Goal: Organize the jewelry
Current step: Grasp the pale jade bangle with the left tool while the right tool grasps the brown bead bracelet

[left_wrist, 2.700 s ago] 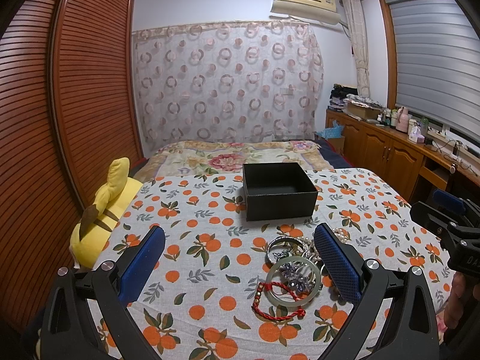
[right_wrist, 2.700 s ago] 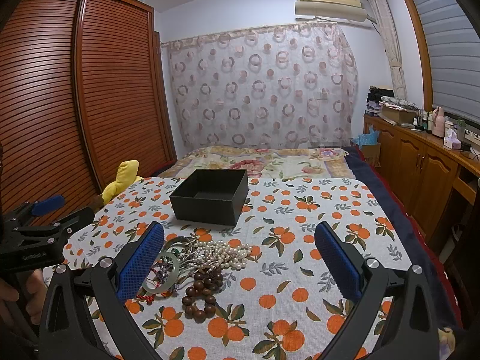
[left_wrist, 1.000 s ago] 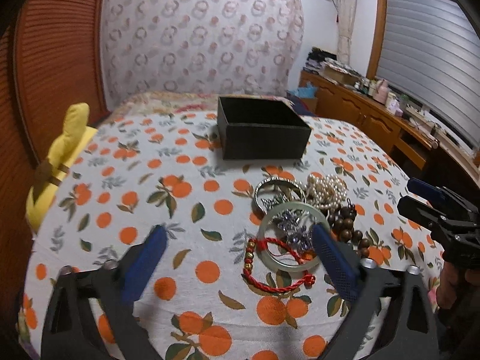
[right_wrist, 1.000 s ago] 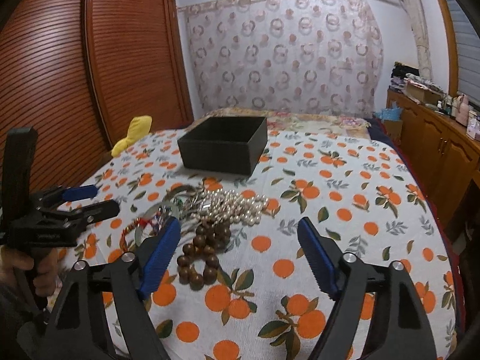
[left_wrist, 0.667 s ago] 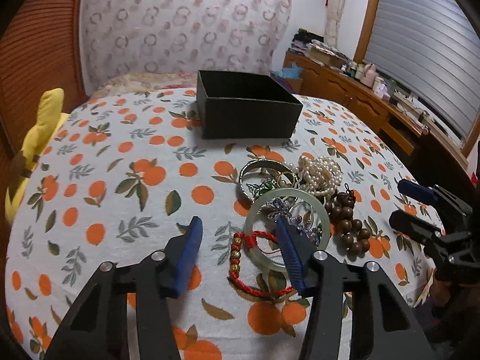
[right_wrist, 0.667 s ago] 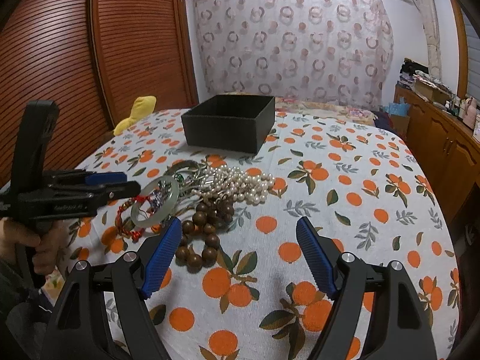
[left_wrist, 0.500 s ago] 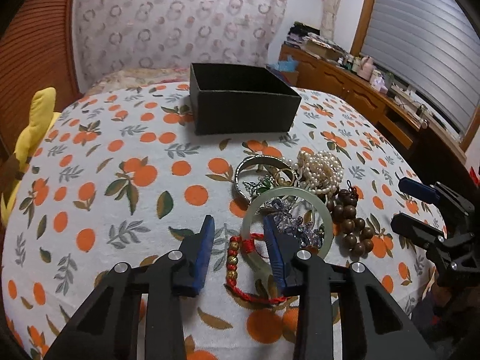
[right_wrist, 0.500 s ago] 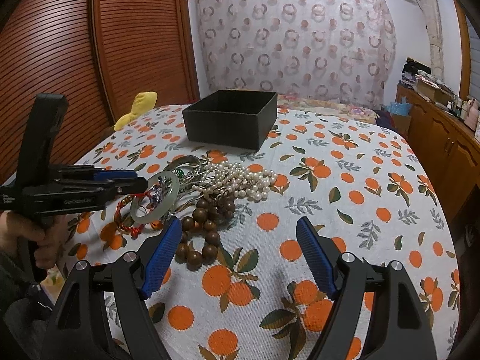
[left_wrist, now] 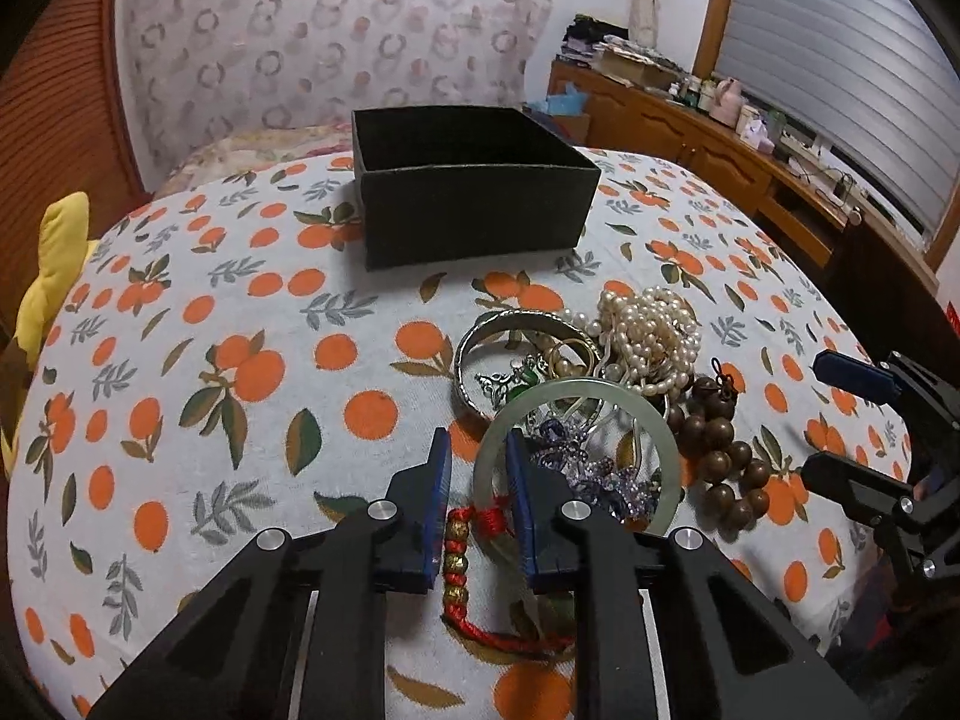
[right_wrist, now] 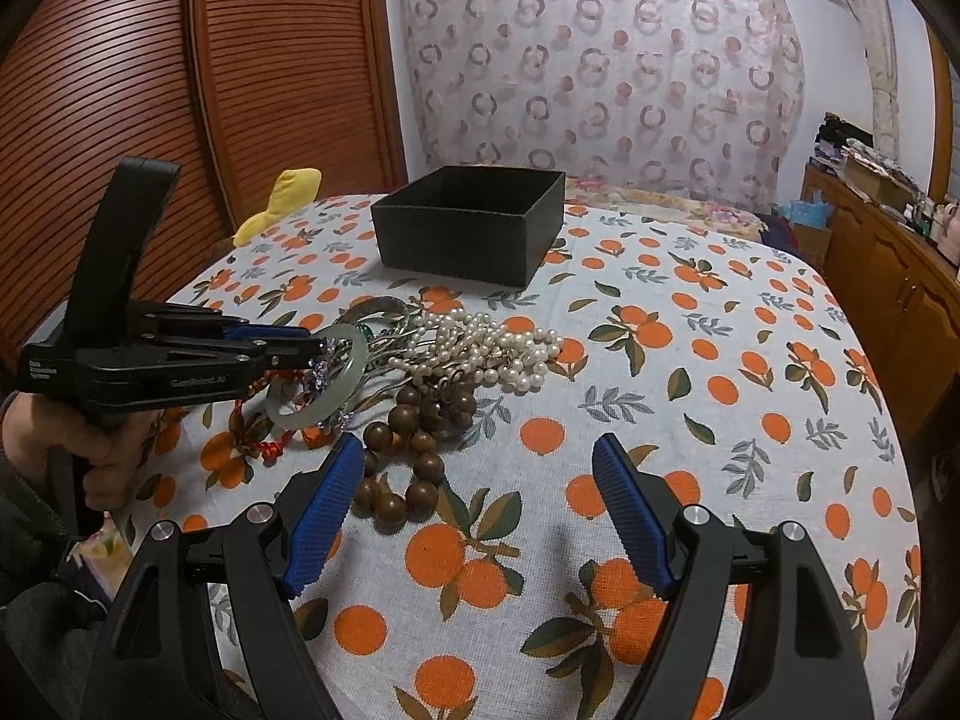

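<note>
A jewelry pile lies on the orange-print cloth: a pale green jade bangle (left_wrist: 606, 389), a red cord bracelet (left_wrist: 480, 636), a silver bangle (left_wrist: 480, 336), pearls (left_wrist: 648, 324), brown wooden beads (left_wrist: 720, 450). A black open box (left_wrist: 474, 204) stands beyond them. My left gripper (left_wrist: 478, 450) has its jaws nearly closed around the bangle's near rim and the red cord knot; a narrow gap remains. In the right wrist view the left gripper (right_wrist: 300, 345) meets the jade bangle (right_wrist: 354, 369). My right gripper (right_wrist: 480, 468) is open and empty, by the wooden beads (right_wrist: 408, 438).
A yellow plush toy (left_wrist: 54, 276) lies at the bed's left edge. A wooden sliding wardrobe (right_wrist: 240, 90) stands on the left. A wooden cabinet (left_wrist: 720, 144) with clutter runs along the right wall. The black box also shows in the right wrist view (right_wrist: 474, 234).
My left gripper moved forward and down onto the pile and its jaws narrowed from wide open to nearly closed around the bangle rim. My right gripper moved closer to the beads, staying open.
</note>
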